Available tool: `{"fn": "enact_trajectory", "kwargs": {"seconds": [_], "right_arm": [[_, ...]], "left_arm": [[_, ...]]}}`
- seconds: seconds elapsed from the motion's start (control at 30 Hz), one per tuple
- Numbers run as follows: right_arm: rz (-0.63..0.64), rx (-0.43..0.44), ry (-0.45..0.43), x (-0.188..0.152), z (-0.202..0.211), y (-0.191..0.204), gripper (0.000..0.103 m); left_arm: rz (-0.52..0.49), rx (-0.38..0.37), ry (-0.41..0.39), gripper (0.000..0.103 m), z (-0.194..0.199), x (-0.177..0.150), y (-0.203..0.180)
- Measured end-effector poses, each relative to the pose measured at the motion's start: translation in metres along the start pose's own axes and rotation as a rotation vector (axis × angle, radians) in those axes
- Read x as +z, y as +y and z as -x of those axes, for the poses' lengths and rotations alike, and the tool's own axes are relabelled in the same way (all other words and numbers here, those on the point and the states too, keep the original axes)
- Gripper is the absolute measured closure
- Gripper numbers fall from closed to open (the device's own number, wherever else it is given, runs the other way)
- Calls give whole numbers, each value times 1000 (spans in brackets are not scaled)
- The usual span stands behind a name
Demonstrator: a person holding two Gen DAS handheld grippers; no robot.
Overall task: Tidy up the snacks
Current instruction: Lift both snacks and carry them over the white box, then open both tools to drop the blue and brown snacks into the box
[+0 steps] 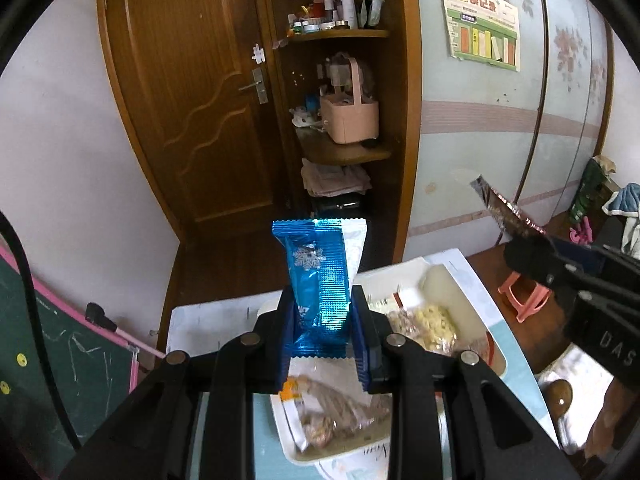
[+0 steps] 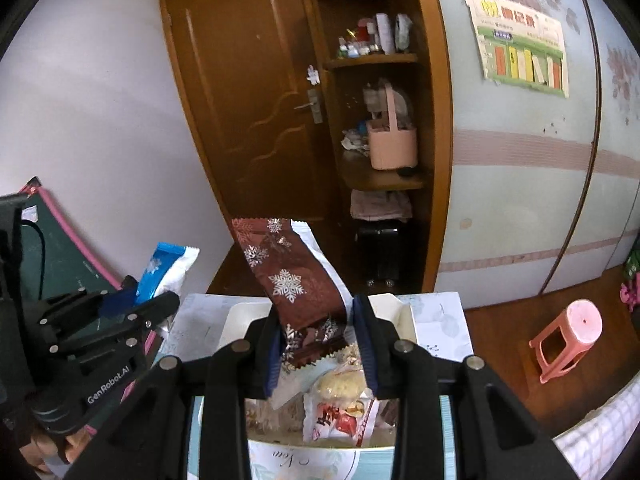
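So both grippers are loaded: the left gripper [image 1: 323, 322] is clamped on a blue snack packet [image 1: 320, 280], and the right gripper [image 2: 316, 344] pinches a brown snowflake packet [image 2: 294, 280]. Both packets hang in the air above the white tray [image 1: 404, 270], which holds plenty of other snacks, so I'd say sorting is midway at best. Each packet's long axis runs away from its jaws, the blue one nearly upright, the brown one leaning up-left.
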State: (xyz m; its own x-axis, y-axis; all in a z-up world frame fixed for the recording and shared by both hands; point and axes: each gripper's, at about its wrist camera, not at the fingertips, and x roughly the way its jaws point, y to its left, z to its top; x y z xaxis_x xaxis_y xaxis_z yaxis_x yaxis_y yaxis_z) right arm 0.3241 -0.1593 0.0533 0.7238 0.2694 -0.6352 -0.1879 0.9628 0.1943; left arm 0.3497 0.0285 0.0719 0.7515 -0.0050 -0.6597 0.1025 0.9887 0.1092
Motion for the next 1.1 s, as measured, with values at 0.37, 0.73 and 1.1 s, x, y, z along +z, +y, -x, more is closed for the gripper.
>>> {"fn": "enact_trajectory", "kwargs": {"seconds": [0.37,0.73,1.1], "right_arm": [[-71,-47,127,-15,-70,-30,69],[-117,-55,227,-38,-105,-44,51],[-107,-54,235,-39,-103,-40,51]], "left_arm": [[8,0,110,76,-87,-13,-14],[-15,-7,162,6,-118,-38,-28],[-1,-19,172,6,-114,-44,-26]]}}
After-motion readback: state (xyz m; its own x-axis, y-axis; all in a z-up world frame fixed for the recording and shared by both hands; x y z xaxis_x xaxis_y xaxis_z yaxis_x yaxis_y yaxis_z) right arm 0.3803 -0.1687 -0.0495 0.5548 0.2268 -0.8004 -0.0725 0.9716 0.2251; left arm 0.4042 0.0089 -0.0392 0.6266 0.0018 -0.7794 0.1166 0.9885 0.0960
